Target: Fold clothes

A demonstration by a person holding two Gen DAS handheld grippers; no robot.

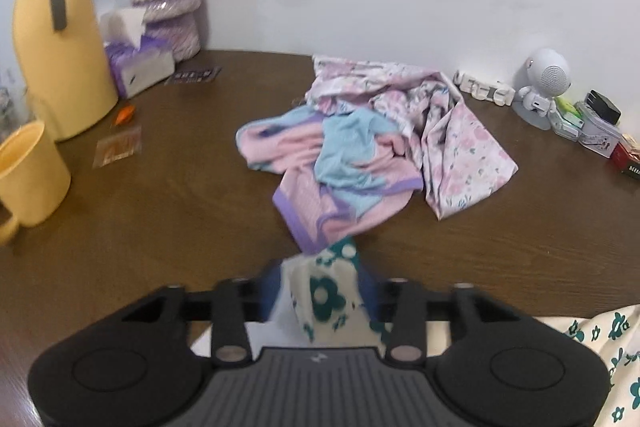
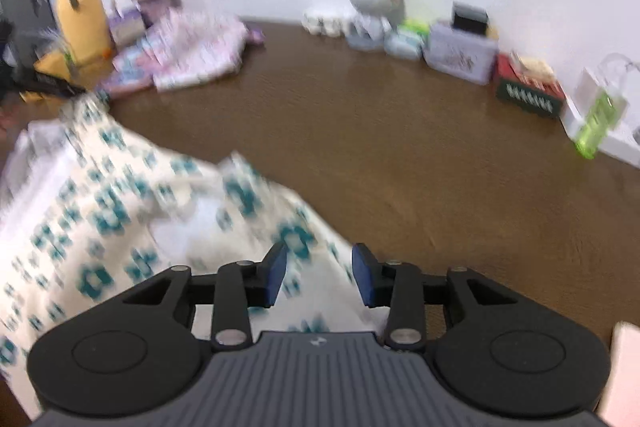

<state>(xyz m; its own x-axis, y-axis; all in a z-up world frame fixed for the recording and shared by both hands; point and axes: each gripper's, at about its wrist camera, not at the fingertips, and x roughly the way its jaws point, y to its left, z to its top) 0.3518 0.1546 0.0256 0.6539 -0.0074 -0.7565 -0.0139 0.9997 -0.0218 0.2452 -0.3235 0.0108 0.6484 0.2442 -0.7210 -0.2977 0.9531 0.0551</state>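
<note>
The left gripper (image 1: pixel 322 291) stands part open, a bunched fold of the cream cloth with teal flowers (image 1: pixel 320 291) rising between its blue pads; whether the pads press on it cannot be told, since the cloth hides most of both. The right gripper (image 2: pixel 320 277) is likewise part open, its two blue pads (image 2: pixel 276 277) apart with a plain gap between them — the same flowered cloth (image 2: pixel 120 211) lies under and between them, but the pads do not pinch it. From there the cloth spreads away to the left of the right wrist view, rumpled, over the near part of the brown table (image 1: pixel 160 207). Farther back on the table sits a loose heap of pink, blue and purple clothes (image 1: pixel 344 163) with a pink floral piece (image 1: pixel 464 151) against its right side. At the left edge stand a yellow mug (image 1: pixel 28 175), a yellow jug (image 1: pixel 56 43) and a tissue box (image 1: pixel 136 63); by the wall at right, a small white robot figure (image 1: pixel 544 83) and some boxes — blurred.
</note>
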